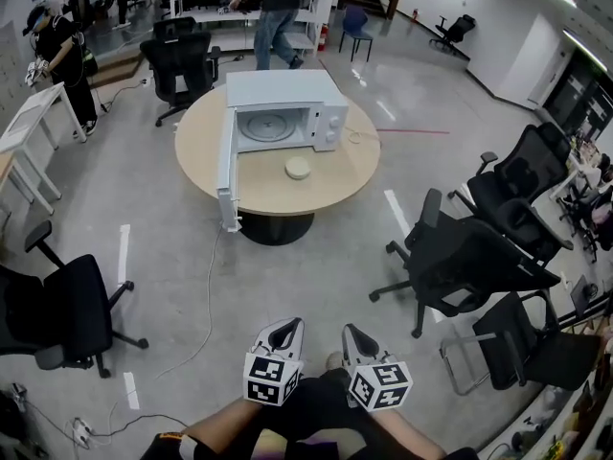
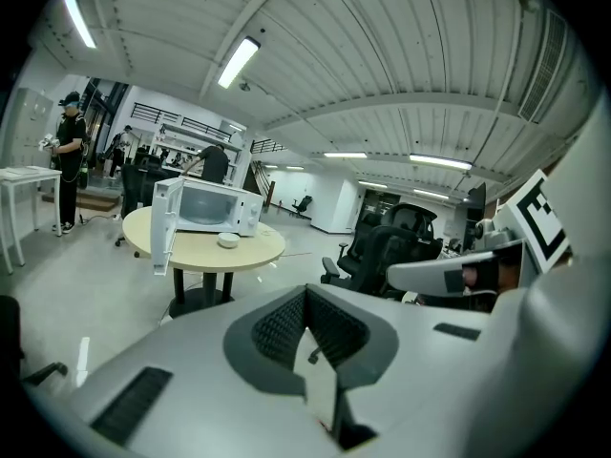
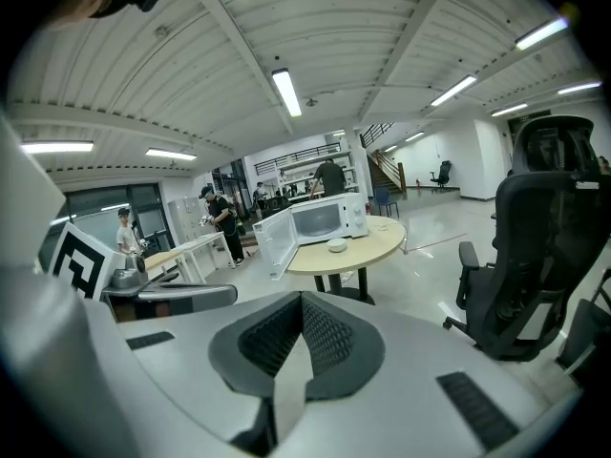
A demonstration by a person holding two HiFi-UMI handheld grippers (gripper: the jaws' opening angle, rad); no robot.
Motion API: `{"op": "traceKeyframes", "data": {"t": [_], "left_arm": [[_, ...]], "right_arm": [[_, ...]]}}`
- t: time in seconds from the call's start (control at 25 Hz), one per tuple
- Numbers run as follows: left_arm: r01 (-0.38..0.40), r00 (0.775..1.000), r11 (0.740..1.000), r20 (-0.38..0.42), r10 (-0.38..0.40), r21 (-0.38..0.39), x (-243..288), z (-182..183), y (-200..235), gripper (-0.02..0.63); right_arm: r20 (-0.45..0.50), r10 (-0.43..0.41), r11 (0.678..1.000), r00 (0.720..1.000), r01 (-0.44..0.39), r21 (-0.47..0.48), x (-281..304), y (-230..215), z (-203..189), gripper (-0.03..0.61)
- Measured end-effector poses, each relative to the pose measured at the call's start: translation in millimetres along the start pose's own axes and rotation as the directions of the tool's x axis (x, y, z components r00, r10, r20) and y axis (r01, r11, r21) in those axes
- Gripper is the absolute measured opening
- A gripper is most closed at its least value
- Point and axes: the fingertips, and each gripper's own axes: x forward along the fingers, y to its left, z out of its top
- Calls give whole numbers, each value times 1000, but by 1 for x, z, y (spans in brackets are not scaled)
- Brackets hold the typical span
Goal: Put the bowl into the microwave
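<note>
Left tool [image 1: 286, 327] & right tool [image 1: 353, 333] both closed, empty, well apart from bench [image 1: 203, 153] w/ bowl [image 1: 298, 168] just before open-doored microwave [image 1: 285, 109].

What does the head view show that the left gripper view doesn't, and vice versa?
Head view only: the left gripper from outside with its marker cube, and the floor cable. Left gripper view only: its jaws closed on nothing, and the ceiling lights. Both: the open microwave, the bowl in front of it, the round table.
</note>
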Motion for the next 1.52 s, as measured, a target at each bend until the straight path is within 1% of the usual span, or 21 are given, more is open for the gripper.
{"op": "traceKeyframes", "data": {"t": [0.2, 0.36, 0.64, 0.84, 0.96, 1.24, 1.36, 1.52], "left_arm": [[-41, 999, 999, -3, 41, -11, 15, 1, 7, 44], [-78, 997, 997, -12, 79, 7, 31, 8, 4, 44], [-139, 990, 990, -23, 139, -2, 68, 22, 8, 44], [-168, 985, 986, -44, 168, -4, 103, 30, 6, 44], [-179, 982, 984, -49, 180, 14, 125, 39, 4, 44], [-230, 972, 972, -32, 231, 47, 166, 66, 2, 44], [-260, 965, 965, -17, 261, 41, 177, 74, 0, 44], [-305, 952, 952, 2, 305, 15, 188, 78, -1, 44]], "right_arm": [[-6, 31, 1000, 1000, -31, 3, 16, -15, 5, 15], [-12, 77, 997, 997, -76, 6, 29, -30, 12, 15], [-25, 147, 989, 989, -147, 5, 61, -58, 31, 15], [-33, 178, 984, 984, -177, 19, 80, -88, 43, 15], [-27, 188, 982, 982, -187, 30, 92, -108, 53, 15], [-7, 242, 970, 970, -242, 18, 117, -143, 83, 15], [-7, 270, 963, 963, -270, 3, 125, -154, 92, 15], [-14, 312, 950, 950, -312, -26, 134, -165, 100, 15]]}}
